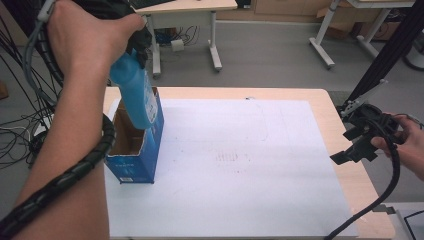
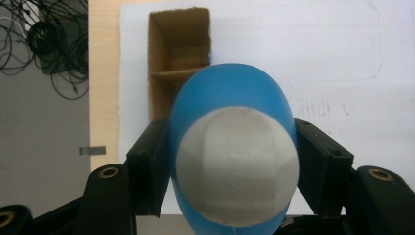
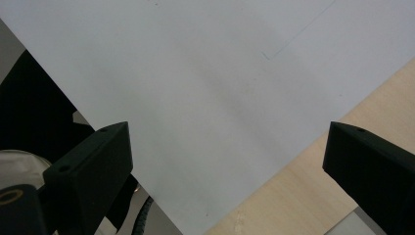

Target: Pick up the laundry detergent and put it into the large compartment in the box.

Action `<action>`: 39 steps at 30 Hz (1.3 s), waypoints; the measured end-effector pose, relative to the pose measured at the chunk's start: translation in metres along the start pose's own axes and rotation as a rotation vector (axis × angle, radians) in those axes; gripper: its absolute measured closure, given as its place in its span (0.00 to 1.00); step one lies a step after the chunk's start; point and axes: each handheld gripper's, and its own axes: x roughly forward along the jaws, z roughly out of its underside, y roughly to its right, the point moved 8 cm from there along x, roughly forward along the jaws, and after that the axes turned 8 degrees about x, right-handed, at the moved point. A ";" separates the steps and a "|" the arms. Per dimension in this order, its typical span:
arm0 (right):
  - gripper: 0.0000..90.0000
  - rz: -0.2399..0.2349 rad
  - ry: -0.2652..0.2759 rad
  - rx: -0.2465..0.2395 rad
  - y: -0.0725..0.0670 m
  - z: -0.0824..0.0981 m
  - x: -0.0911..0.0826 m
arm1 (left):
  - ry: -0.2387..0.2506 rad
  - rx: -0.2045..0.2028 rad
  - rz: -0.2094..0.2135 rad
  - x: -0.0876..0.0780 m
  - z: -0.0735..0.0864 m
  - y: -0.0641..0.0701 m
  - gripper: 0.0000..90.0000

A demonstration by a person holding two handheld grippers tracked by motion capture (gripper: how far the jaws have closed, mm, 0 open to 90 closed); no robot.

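A blue bottle (image 1: pixel 134 92) with a white cap end (image 2: pixel 237 166) hangs upright over an open blue carton (image 1: pixel 134 145) at the left of the table. Its lower end reaches into the carton's mouth. My left gripper (image 1: pixel 131 45) is shut on the bottle's top, its jaws pressing both sides in the left gripper view, where my left gripper (image 2: pixel 235 161) looks straight down at the brown cardboard interior (image 2: pixel 178 58) with a divider. My right gripper (image 1: pixel 356 145) hovers open at the table's right edge; in the right gripper view my right gripper (image 3: pixel 225 161) has nothing between its jaws.
A large white sheet (image 1: pixel 235 160) covers most of the wooden table (image 1: pixel 345 170). Cables (image 1: pixel 20 125) lie on the floor to the left. Desks with white legs (image 1: pixel 215 45) stand beyond the far edge. A black post (image 1: pixel 385 55) rises at the right.
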 end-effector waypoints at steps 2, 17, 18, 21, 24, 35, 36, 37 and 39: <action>0.05 0.002 -0.001 -0.003 -0.002 -0.001 -0.001 | 0.003 -0.005 -0.001 0.002 0.000 -0.005 0.42; 0.04 0.014 -0.007 -0.020 -0.007 -0.008 -0.005 | -0.006 -0.049 -0.018 0.020 -0.003 -0.028 0.42; 0.04 0.013 -0.005 -0.015 -0.008 -0.008 -0.005 | -0.012 -0.049 -0.022 0.023 -0.003 -0.029 0.42; 0.04 0.017 -0.007 -0.022 -0.008 -0.009 -0.006 | -0.017 -0.052 -0.029 0.029 -0.004 -0.031 0.42; 0.05 0.017 -0.006 -0.021 -0.009 -0.010 -0.006 | -0.021 -0.061 -0.031 0.036 -0.003 -0.034 0.42; 0.04 0.010 -0.006 -0.014 -0.008 -0.010 -0.004 | -0.031 -0.055 -0.052 0.059 0.002 -0.037 0.42; 0.05 0.005 -0.006 -0.006 -0.008 -0.010 -0.004 | -0.030 -0.056 -0.056 0.061 0.002 -0.037 0.42; 0.05 0.005 -0.008 -0.009 -0.008 -0.010 -0.004 | -0.033 -0.056 -0.057 0.063 0.002 -0.037 0.42; 0.05 0.006 -0.007 -0.011 -0.007 -0.010 -0.004 | -0.041 -0.054 -0.058 0.067 0.002 -0.037 0.42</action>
